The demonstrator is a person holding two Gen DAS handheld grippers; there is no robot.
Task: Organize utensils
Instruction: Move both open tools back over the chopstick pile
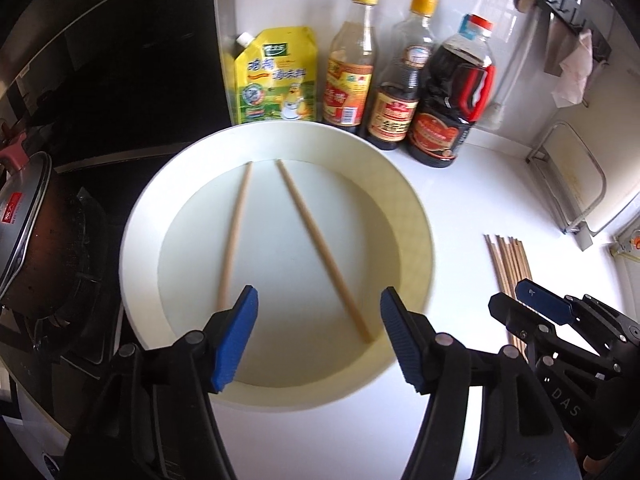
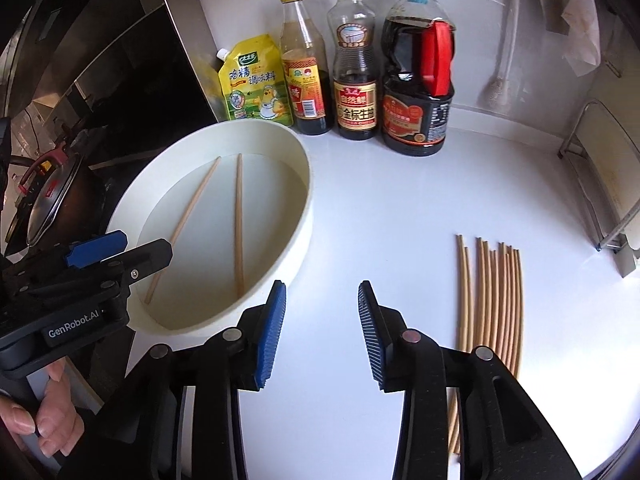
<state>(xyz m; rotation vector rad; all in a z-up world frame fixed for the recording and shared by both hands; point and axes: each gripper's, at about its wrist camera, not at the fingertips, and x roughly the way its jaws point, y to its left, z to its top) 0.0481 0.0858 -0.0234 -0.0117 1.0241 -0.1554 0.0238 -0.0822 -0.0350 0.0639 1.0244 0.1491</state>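
Observation:
A round white tub [image 1: 416,196] [image 2: 296,160] holds two wooden chopsticks, one on the left [image 1: 236,232] [image 2: 188,216] and one on the right [image 1: 320,248] [image 2: 239,224]. My left gripper [image 1: 318,300] is open and empty, hovering above the tub's near part. A row of several chopsticks [image 2: 492,304] [image 1: 506,260] lies on the white counter to the right. My right gripper [image 2: 322,292] is open and empty over bare counter, between the tub and the row.
A yellow seasoning pouch [image 2: 256,84], two glass bottles [image 2: 306,80] [image 2: 356,76] and a large soy sauce jug [image 2: 418,84] stand against the back wall. A stove with a lidded pot [image 1: 28,216] is left. A metal rack [image 2: 600,184] stands right.

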